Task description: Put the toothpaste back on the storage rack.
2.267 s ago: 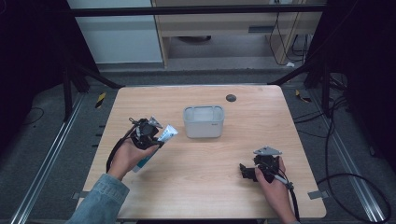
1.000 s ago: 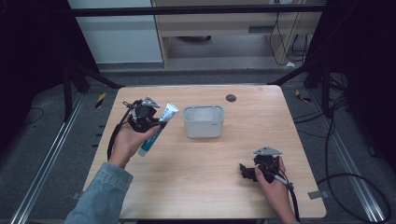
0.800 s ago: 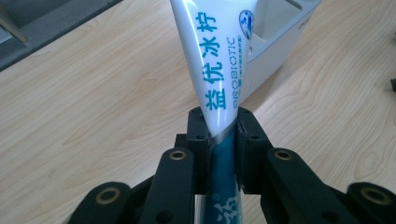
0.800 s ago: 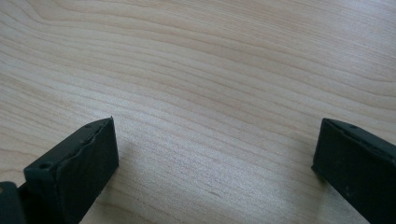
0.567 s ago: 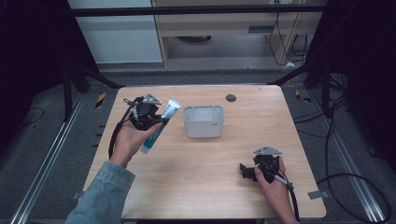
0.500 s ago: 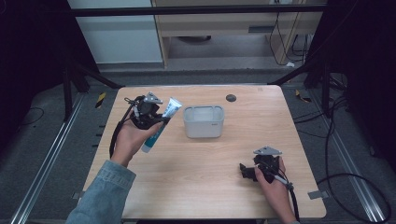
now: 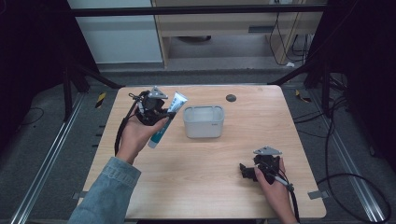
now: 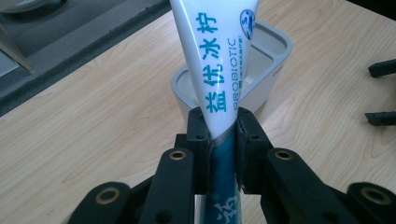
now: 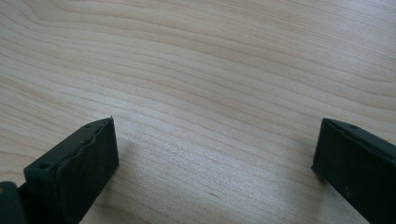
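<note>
Item, toothpaste tube point(image 7: 164, 122): white above, teal below, with teal Chinese characters and the word PROBIOTIC; held slanted above the table point(image 7: 201, 186) at centre-left of the high view, flat crimped end up and to the right, clamped across its middle by the left gripper point(image 8: 222, 135), whose pads press both sides of the tube in the left gripper view. Item, container point(image 7: 203, 122): pale grey, rounded-rectangular, open-topped, standing on the table just right of the tube's upper end; in the left gripper view it sits straight behind the tube, which covers the middle of its near wall and part of its rim. Item, small dark round object point(image 7: 230, 98): upper centre of the tabletop, beyond the container; too small to identify. Item, right gripper point(image 9: 215, 149): low on the table at lower right of the high view, jaws spread wide with only bare wood grain between them. Surroundings: dark floor with cables at right, metal rails at both sides, a pale cabinet front and a wooden shelf unit along the top edge. Obscured: the tube's cap end drops below the bottom edge of the left gripper view and lies behind the hand point(image 7: 135, 135) in the high view; the container's contents cannot be made out.
</note>
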`<state>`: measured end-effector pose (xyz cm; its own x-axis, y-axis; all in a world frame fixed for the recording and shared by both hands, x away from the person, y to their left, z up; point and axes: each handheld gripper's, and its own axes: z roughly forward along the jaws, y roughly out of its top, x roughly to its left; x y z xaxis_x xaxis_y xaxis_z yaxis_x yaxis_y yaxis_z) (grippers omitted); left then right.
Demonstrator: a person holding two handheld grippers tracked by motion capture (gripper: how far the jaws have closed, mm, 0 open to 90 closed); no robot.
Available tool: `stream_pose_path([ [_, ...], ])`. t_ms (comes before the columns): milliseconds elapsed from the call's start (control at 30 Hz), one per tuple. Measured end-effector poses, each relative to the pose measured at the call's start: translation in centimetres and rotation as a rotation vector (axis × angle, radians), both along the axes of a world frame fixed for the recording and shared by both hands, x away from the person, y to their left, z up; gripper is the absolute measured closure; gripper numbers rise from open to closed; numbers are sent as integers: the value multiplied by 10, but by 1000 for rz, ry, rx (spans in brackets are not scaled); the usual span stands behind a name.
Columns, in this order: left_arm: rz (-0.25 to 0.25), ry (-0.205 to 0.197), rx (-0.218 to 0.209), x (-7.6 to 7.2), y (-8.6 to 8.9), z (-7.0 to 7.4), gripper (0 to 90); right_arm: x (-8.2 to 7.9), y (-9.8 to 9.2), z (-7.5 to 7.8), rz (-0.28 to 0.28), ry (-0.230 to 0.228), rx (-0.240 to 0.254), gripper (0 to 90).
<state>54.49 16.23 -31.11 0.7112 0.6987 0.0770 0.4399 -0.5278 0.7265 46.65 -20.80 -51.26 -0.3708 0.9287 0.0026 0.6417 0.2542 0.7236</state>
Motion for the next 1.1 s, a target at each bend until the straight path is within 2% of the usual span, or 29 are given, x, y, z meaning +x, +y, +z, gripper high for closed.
stream_pose_path([
  [733, -37, -33, -9, 0, -32, 22, 780, 0, 0, 0, -3, 1, 0, 3],
  [933, -43, -42, -22, 3, -42, 25, 780, 0, 0, 0, -2, 0, -1, 3],
  [1100, -51, -51, -53, 1, -50, 27, 781, 0, 0, 0, -1, 1, 0, 3],
])
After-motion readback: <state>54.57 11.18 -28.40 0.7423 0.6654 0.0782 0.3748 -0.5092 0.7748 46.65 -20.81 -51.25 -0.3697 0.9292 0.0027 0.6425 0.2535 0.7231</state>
